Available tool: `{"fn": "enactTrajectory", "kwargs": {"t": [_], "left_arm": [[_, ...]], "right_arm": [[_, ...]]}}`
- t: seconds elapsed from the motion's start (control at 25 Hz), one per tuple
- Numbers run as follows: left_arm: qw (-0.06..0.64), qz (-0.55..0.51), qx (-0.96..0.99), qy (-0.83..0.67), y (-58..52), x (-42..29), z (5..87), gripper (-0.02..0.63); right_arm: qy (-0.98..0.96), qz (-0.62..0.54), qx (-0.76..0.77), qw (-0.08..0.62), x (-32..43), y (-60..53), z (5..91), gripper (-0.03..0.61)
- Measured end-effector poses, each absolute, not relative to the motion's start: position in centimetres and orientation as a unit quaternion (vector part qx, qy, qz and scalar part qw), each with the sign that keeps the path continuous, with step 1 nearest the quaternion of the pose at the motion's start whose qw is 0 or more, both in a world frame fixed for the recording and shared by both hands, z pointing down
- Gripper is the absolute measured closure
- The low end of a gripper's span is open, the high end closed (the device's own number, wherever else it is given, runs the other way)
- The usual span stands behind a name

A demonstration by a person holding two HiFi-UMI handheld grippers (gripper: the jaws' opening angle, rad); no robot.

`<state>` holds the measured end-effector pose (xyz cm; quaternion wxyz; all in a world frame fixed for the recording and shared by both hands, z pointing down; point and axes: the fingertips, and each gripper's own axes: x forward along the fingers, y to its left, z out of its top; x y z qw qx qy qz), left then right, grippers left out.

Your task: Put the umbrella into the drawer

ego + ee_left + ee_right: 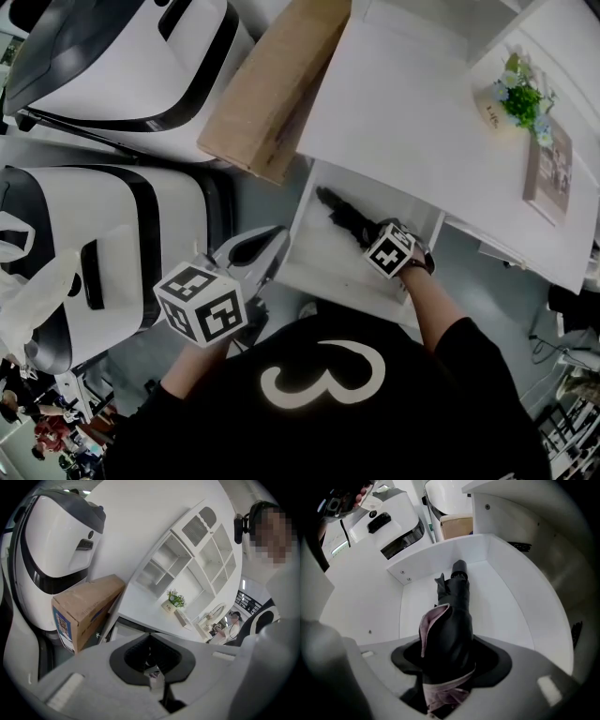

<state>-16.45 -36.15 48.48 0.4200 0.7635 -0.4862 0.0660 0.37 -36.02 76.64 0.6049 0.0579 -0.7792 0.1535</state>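
A folded black umbrella (457, 620) with pink lining is gripped by my right gripper (451, 645), whose jaws are shut on its thick end. Its tip points down into the open white drawer (506, 602), close to the drawer's floor. From the head view the umbrella (342, 214) lies slanted inside the drawer (305, 272) under the white desk (412, 103), with the right gripper (377, 234) over the drawer's right part. My left gripper (258, 251) hangs left of the drawer's front corner. In its own view the left gripper (151, 641) looks shut, with nothing held.
A cardboard box (272, 89) leans against the desk's left edge. Two large white-and-black machines (122, 56) (94, 253) stand to the left. A small potted plant (520, 98) and a framed picture (551, 169) sit on the desk. White shelves (197, 559) stand behind it.
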Motion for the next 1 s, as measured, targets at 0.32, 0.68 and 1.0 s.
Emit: {"fn": "enactTrajectory", "kwargs": {"t": [0.32,0.68,1.0], "left_arm": [[0.422,0.077,0.761,-0.487,-35.8,-16.5,49.0,0.607],[0.409,0.063,0.770,-0.485,-34.9,-16.3,47.6,0.606],[0.389,0.054,0.792,-0.468,-32.6,-14.8,44.9,0.607]], "right_arm": [[-0.764,0.160,0.057,0.623,0.6,-35.8,78.5,0.304],[-0.768,0.230,0.094,0.591,1.4,-34.7,75.5,0.272],[-0.839,0.259,0.170,0.448,0.2,-36.0,64.6,0.280]]}}
